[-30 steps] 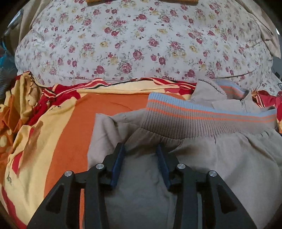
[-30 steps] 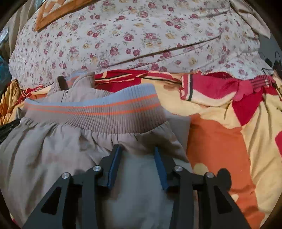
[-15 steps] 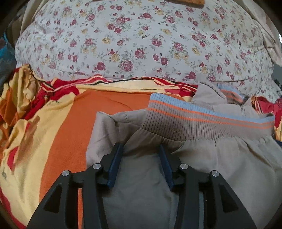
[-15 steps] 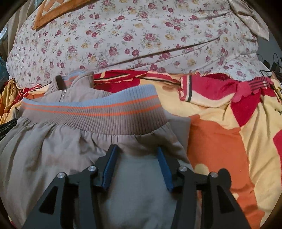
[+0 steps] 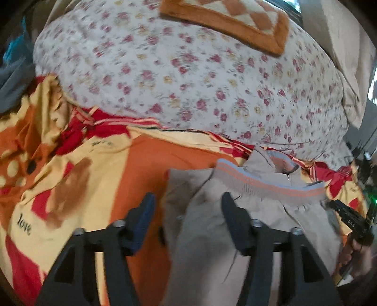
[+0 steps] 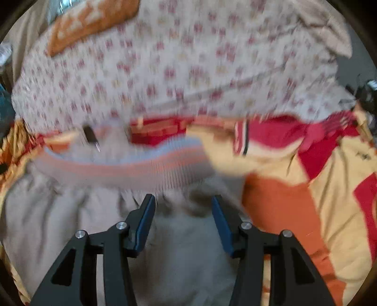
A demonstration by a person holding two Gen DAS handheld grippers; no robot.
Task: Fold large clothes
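Folded beige fabric jacket (image 5: 235, 235) — ribbed hem band (image 5: 271, 186) striped blue and orange lies across its top edge, with a collar and zip end (image 5: 288, 176) showing just behind. The garment lies flat on an orange, yellow and red printed blanket (image 5: 99, 179); the word "love" is printed on the blanket's near left part.

Left gripper (image 5: 187, 217), black with blue pads: jaws about half apart and opening, hovering above the jacket's left edge. One pad stands over the blanket, the other over the beige cloth; neither presses on anything, nothing held.

Right gripper (image 6: 182, 220), same make: jaws about half apart and opening, over the jacket body just below the ribbed band (image 6: 132, 167). The cloth lies beneath, not pinched. This view is blurred, so fine detail is lost.

Behind — a large white cushion with a small red floral print (image 5: 188, 82), touching the blanket's far edge. An orange and cream checked mat (image 5: 226, 21) rests on top of it.

At the left view's right edge, a hand (image 5: 358, 254) grips a black tool handle.
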